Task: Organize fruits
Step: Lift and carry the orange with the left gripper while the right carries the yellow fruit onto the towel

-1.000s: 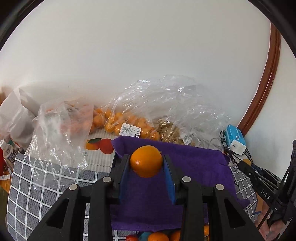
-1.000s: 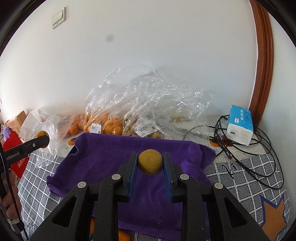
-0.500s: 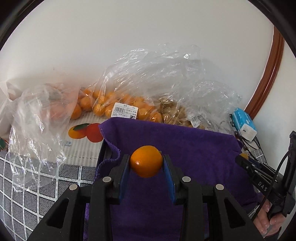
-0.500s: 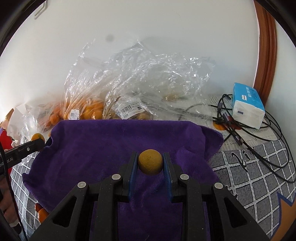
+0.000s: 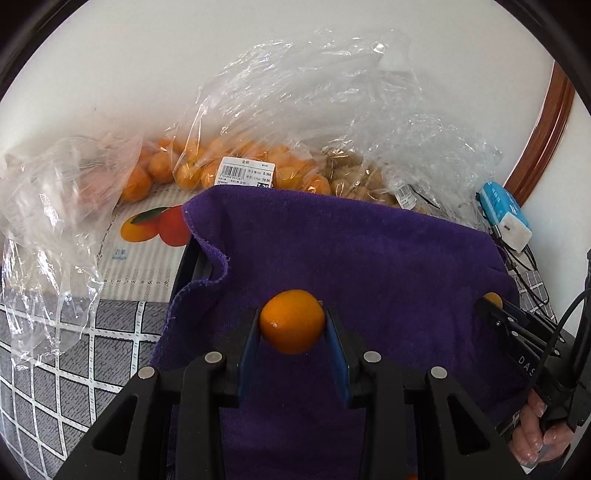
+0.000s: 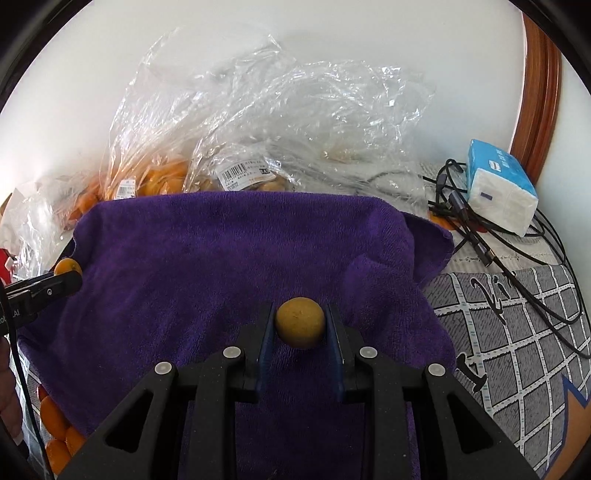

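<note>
The left gripper (image 5: pixel 291 326) pinches an orange kumquat (image 5: pixel 291 326) and the right gripper (image 6: pixel 300 325) clamps a tan longan (image 6: pixel 300 323), both over a purple towel (image 5: pixel 369 266). The towel lies on a grey checked tablecloth (image 6: pixel 517 354) against a white wall (image 6: pixel 295 33). Behind it, clear bags (image 5: pixel 295 122) of fruit carry barcode price labels (image 5: pixel 244 176). A mat (image 5: pixel 142 236) reads "mango". A blue tissue pack (image 6: pixel 498 184) sits beside black cables (image 6: pixel 491 243).

A plain white wall (image 5: pixel 147 74) meets reddish-brown wooden trim (image 6: pixel 535 92) at right, in bright, even light
</note>
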